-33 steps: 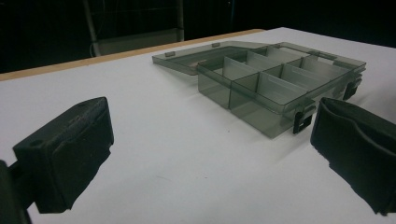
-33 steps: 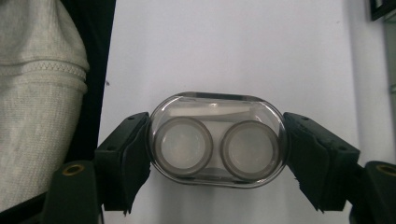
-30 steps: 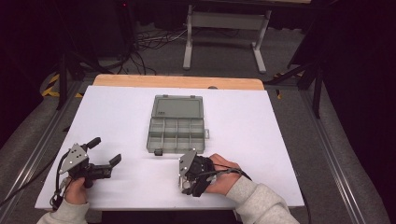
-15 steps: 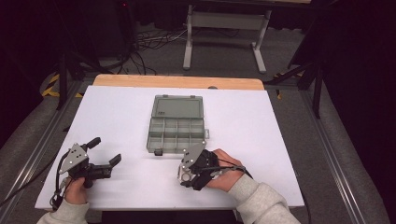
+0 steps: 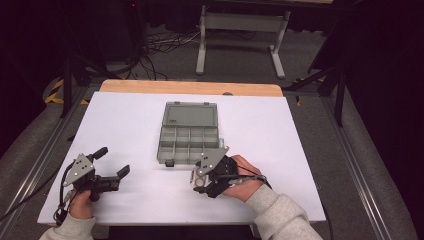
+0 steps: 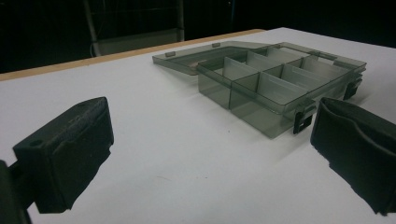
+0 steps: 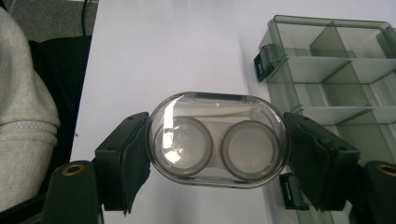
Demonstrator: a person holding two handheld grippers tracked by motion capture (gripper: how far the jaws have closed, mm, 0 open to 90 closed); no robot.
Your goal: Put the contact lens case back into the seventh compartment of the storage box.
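The left gripper (image 5: 112, 162) rests at seven o'clock on the counter (image 5: 125, 125), jaws wide and empty, unmoved; at centre the divided box (image 5: 189, 132) lies lid open; the right gripper (image 5: 196, 181), clamped on a clear oval capsule (image 7: 217, 139), has edged from five o'clock toward the box, likely to drop it in.
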